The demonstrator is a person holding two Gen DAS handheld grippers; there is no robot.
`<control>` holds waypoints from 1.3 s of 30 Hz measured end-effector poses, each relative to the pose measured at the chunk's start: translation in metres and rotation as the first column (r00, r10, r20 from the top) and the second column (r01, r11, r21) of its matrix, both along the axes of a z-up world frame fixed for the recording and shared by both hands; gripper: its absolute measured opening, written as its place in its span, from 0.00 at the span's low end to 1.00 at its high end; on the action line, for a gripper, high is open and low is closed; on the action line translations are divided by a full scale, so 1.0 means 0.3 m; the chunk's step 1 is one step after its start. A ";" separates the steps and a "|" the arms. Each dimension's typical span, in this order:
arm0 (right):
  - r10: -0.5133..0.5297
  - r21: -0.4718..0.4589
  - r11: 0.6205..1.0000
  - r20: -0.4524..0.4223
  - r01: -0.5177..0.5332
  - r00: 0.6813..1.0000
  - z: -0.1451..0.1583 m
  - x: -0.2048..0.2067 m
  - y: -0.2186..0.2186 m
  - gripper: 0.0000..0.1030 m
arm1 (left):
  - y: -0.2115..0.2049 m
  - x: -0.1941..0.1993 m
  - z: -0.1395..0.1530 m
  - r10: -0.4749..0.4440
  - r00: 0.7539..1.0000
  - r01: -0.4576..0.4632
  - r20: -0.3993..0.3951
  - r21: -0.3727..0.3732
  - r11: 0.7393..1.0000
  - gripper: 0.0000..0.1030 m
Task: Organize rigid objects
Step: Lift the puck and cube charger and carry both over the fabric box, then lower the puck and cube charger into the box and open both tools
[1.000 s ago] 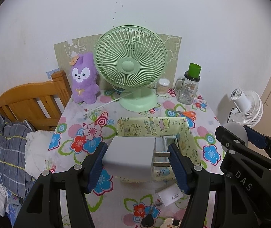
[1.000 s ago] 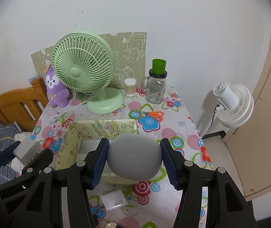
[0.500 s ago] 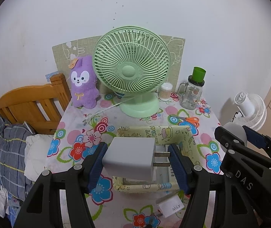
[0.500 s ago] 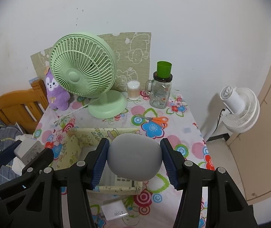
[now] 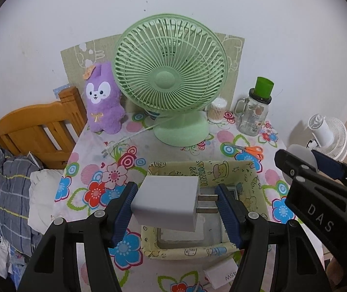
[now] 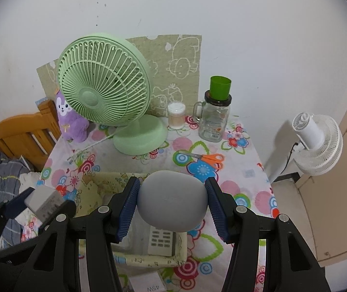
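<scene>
1. I saw the flowered tablecloth (image 5: 100,160) spread ahead of and beneath both sets of jaws, running back to the white wall.
2. Far beyond my jaws stood the green desk fan (image 5: 171,82), upright on its round base, its white cord trailing off to the left across the cloth.
3. The patterned storage box (image 5: 197,250) sat directly below and just ahead of both jaws, open at the top; through the right wrist camera I made out a white remote control (image 6: 161,241) lying inside it.
4. Left of the fan, the purple plush rabbit (image 5: 103,102) leaned near the wall, well apart from either tool.
5. My right gripper (image 6: 172,202) was clamped on the grey rounded case (image 6: 172,202), both blue pads pressing its sides, holding it above the box's right part.
6. My left gripper (image 5: 174,204) was clamped on the white charger plug (image 5: 166,203): the left pad bore on its body, the right pad on the tips of its two metal prongs. It hung over the box's near-left edge.
7. Beyond the jaws to the right stood a glass jar (image 5: 253,116) topped by a green cup.
8. Orange-handled scissors (image 5: 248,149) lay flat between jar and box.
</scene>
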State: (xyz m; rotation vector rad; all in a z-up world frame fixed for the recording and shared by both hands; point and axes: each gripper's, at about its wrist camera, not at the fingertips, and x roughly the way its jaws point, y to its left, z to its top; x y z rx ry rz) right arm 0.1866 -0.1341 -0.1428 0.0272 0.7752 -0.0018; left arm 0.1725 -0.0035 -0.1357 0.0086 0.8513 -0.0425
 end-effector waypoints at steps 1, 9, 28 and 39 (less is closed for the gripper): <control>0.002 0.002 1.000 -0.003 -0.002 1.000 -0.004 0.009 0.001 0.57 | -0.004 0.010 -0.008 -0.002 1.000 0.002 -0.005 0.002 1.000 0.65; 0.025 0.004 1.000 -0.032 -0.025 0.999 -0.050 0.085 0.014 0.57 | -0.029 0.084 -0.061 -0.003 0.999 0.003 -0.039 -0.005 1.000 0.65; 0.058 0.013 0.998 -0.113 -0.057 0.992 -0.175 0.209 0.048 0.57 | -0.017 0.217 -0.187 0.039 0.994 -0.039 -0.100 0.003 0.999 0.65; 0.065 0.008 0.998 -0.149 -0.064 0.987 -0.234 0.240 0.064 0.57 | -0.039 0.265 -0.243 0.038 0.995 -0.033 -0.094 0.050 0.998 0.66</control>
